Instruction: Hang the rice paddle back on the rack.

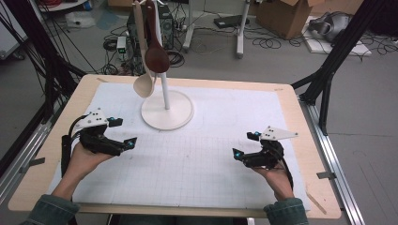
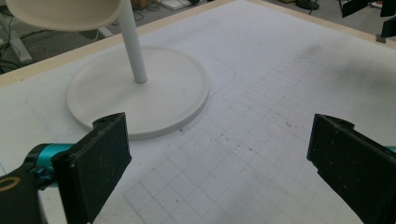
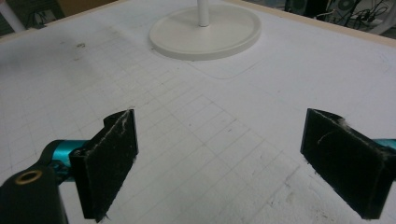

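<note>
**Black jaws spread wide, spoons waiting on the stand**

Black padded jaws stand far apart on both tools, and nothing sits between them. The left gripper [image 1: 126,132] hovers low over the white gridded mat [image 1: 197,154], closest to the stand's round base [image 2: 140,93]; the right gripper [image 1: 245,144] hangs well apart from it, over bare mat on the other side. Neither touches anything.

From there outward: the white stand [image 1: 167,110] rises on a thin pole [image 2: 133,46], and two spoons hang high on it, a dark brown spoon [image 1: 156,56] in front and a pale cream spoon [image 1: 145,84] just beside and below it. How each hooks onto the top is hard to make out from the high view.

Judging by position, the work in hand is probably reaching for a spoon. To do it well, the left gripper should rise to the cream bowl's level, approach the handle rather than the rounded bowl, close squarely across it, then lift clear of the hook before pulling away, so the light stand does not tip.
</note>
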